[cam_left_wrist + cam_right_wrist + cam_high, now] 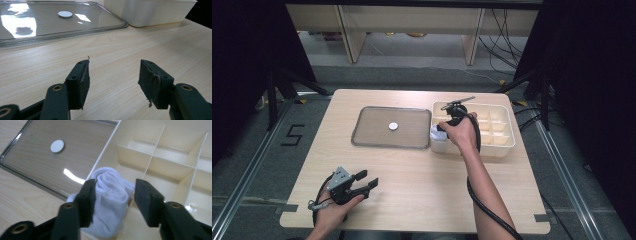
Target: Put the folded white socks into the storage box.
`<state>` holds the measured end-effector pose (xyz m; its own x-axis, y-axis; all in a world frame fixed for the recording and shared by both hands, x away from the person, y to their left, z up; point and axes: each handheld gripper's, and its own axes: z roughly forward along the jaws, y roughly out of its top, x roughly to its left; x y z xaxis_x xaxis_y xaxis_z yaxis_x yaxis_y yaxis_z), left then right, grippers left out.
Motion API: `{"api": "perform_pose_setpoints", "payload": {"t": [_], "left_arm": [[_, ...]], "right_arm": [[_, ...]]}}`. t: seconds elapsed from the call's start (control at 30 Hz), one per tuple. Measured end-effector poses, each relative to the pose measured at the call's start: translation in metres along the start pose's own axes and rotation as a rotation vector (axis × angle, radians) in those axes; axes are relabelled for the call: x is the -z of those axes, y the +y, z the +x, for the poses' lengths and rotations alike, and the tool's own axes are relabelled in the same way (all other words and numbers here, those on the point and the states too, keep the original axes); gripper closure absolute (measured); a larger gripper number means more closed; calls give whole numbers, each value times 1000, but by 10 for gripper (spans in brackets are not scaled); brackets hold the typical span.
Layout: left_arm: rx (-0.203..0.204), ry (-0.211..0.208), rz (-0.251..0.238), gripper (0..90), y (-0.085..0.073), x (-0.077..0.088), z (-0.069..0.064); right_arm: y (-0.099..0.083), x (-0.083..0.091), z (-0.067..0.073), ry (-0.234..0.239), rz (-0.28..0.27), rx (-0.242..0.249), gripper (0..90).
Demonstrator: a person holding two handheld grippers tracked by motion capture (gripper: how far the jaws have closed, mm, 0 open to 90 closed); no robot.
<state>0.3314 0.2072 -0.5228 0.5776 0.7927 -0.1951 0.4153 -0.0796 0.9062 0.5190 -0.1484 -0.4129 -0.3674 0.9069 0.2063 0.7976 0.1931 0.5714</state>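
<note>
A rolled white cloth (110, 195) lies at the near-left corner of a cream divided box (152, 160), bulging over its wall. My right gripper (113, 187) hovers over that corner with its jaws on either side of the cloth and slightly apart from it, so it stands open. In the high view the right gripper (441, 128) is at the box's (504, 142) left end, above the white cloth (436, 133). My left gripper (367, 179) rests near the table's front left, open and empty, its jaws (113, 75) wide over bare wood.
A clear rectangular tray (362, 136) lies left of the box, with a small white disc (393, 126) at its middle. The disc (65, 14) and the tray's rim (75, 35) lie ahead of the left gripper. The box's other compartments look empty.
</note>
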Motion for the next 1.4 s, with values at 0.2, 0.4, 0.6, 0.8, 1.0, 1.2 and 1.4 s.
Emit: {"api": "perform_pose_setpoints", "payload": {"t": [0.2, 0.4, 0.6, 0.8, 1.0, 1.2, 1.4], "left_arm": [[2, -1, -1, 412, 0, 0, 0], [6, -12, -11, 411, -1, -1, 1], [0, -2, 0, 411, 0, 0, 0], [6, -13, -10, 411, 0, 0, 1], [2, -2, 2, 411, 0, 1, 0], [4, -7, -4, 411, 0, 0, 1], [3, -4, -3, 412, 0, 1, 1]], "right_arm": [[-3, -7, 3, -22, 51, 3, 689], [-7, -14, 4, -42, 55, 73, 777], [-8, -19, 10, -83, 85, 94, 799], [-8, -26, 16, -111, 119, 157, 805], [-10, -36, 17, -126, 176, 121, 812], [-10, -41, 16, -142, 185, 159, 813], [-10, -45, 19, -159, 220, 173, 814]]}}
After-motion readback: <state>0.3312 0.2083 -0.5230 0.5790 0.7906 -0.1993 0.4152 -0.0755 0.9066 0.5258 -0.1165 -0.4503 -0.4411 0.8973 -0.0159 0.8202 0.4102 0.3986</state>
